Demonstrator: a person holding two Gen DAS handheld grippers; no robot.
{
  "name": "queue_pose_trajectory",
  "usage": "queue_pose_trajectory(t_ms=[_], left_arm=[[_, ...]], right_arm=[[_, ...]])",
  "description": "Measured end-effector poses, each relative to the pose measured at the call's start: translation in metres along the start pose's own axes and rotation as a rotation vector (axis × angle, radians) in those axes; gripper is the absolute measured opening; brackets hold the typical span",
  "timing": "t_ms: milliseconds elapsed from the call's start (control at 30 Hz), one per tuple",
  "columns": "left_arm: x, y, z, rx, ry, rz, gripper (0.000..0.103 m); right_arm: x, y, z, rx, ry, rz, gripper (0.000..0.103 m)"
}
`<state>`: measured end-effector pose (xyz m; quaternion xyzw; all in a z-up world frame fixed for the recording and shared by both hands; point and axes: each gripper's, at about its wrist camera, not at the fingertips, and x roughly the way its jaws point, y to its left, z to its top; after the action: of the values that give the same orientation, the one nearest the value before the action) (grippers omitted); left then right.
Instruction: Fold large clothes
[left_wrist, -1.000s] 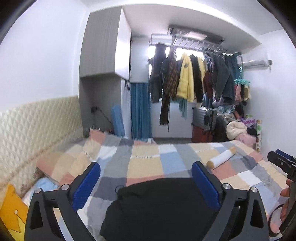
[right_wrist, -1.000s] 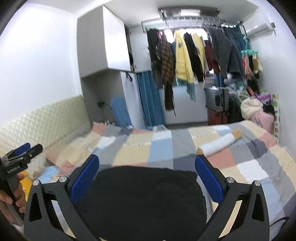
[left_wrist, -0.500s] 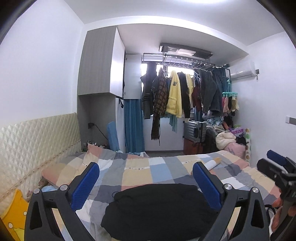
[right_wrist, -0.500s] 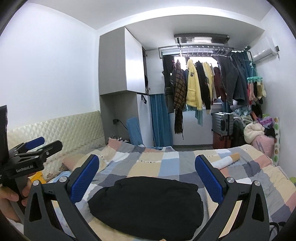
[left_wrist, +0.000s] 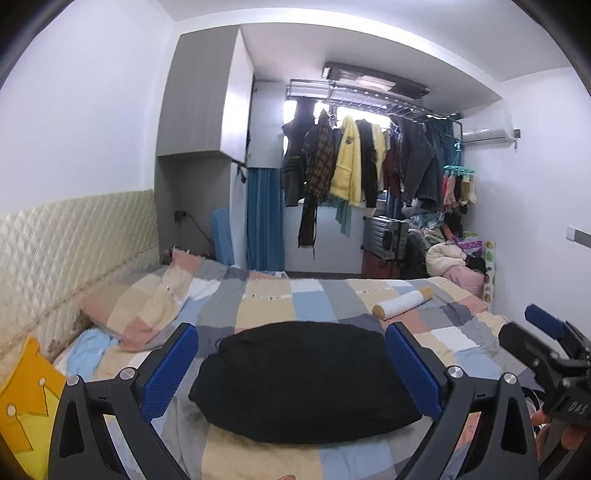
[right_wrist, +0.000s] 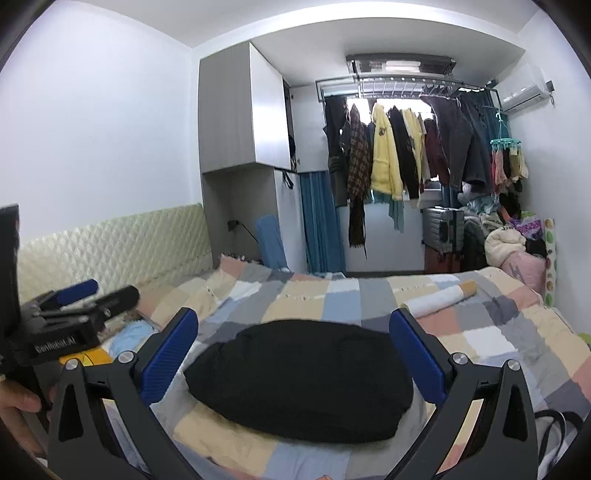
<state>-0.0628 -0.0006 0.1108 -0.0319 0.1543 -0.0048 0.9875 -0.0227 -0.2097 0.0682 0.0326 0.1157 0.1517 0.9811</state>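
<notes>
- Now the left gripper (left_wrist: 290, 363), black-framed with blue ribbed pads, hangs spread wide above the bed and clasps nothing; its fingers (left_wrist: 170, 363) are well apart.
- Likewise the right gripper (right_wrist: 293, 356) of the same make stands released, jaws wide, empty.
- Between both pairs of pads lies the black folded garment (left_wrist: 306, 380), a rounded bundle of knit-looking cloth, flat on the bed near its near edge, touched by neither tool.
- Under it spreads the checked patchwork bedcover (left_wrist: 325, 302) in grey, peach, cream and pale blue squares.
- A white roll with tan ends (left_wrist: 402, 304) lies toward the bed's far right corner, well apart from the garment.
- A matching checked pillow (left_wrist: 136, 306) sits at the bed's left edge against the cream quilted wall panel (left_wrist: 70, 240); a yellow cushion (left_wrist: 26, 402) shows at the near left corner.
- Beyond the far edge hang coats and jackets on a ceiling rack (left_wrist: 362, 162), among them a yellow one, beside a blue curtain (left_wrist: 264, 218), a grey wall cupboard (left_wrist: 207, 96) and a silver suitcase (left_wrist: 386, 238).
- A white air conditioner (left_wrist: 485, 127) is high on the right wall.
- Compared with half a second ago, both cameras tilt slightly lower and sit a little nearer the garment, which has kept its place and shape; the jaws are as wide as before.
</notes>
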Motion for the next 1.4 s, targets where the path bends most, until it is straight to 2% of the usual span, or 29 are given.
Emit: queue_pose_trajectory(t_ms=[200,433,667,1033,1400], left_arm=[[0.02,0.008,-0.03,-0.03,0.07,0.016,0.102],[0.05,0.006,-0.063,-0.011,0.159,0.055,0.102],[0.074,0.012,-0.077,-0.018,0.212,0.06,0.102],[0.087,0.015,-0.082,-0.033,0.243,0.059,0.102],[0.082,0.02,-0.08,-0.043,0.232,0.067,0.102]], right_arm=[[0.008,-0.006,-0.031,0.045,0.057,0.004,0.103],[0.028,-0.012,-0.059,0.04,0.123,-0.045,0.103],[0.051,-0.023,-0.077,0.076,0.196,-0.06,0.103],[0.061,-0.021,-0.083,0.061,0.226,-0.074,0.103],[0.061,-0.014,-0.081,0.044,0.225,-0.072,0.103]])
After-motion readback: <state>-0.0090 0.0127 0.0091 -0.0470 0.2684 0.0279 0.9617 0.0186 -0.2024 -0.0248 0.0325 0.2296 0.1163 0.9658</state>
